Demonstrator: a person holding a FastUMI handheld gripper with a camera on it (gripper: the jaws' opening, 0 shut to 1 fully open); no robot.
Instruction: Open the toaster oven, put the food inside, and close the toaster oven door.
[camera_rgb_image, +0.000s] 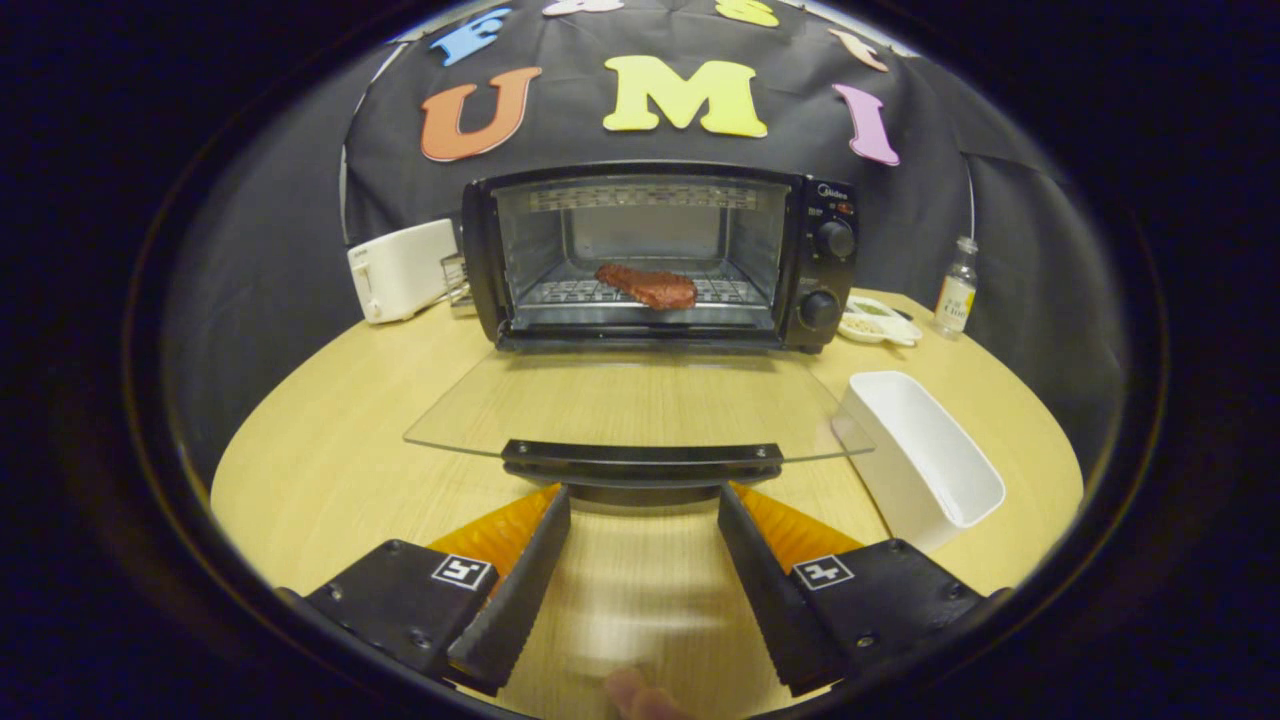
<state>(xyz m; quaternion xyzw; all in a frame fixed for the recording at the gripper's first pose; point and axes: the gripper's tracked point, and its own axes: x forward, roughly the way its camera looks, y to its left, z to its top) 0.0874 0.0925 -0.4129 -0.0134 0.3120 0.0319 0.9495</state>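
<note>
One step of the task looks left to do: the black toaster oven (660, 255) stands at the far edge of the round light-wood table (330, 450) with its glass door (640, 405) folded down flat toward the camera, and the reddish-brown slab of meat (648, 285) already lies on the wire rack inside, toward the front of the cavity. The meat's long axis runs roughly side to side across the oven mouth, its left end angled slightly toward the back wall. The gripper (643, 515) hovers just short of the door's black bar handle (642, 462), fingers spread apart with nothing between them, their tips just below and to either side of the handle's middle. To close well, it would likely help to come under the handle's centre and lift in an arc about the hinge, pushing evenly so the door does not twist, and easing off as it meets the frame. An oblong white plastic tub (925, 455) sits near the door's right corner, close enough to mind during the swing.
</note>
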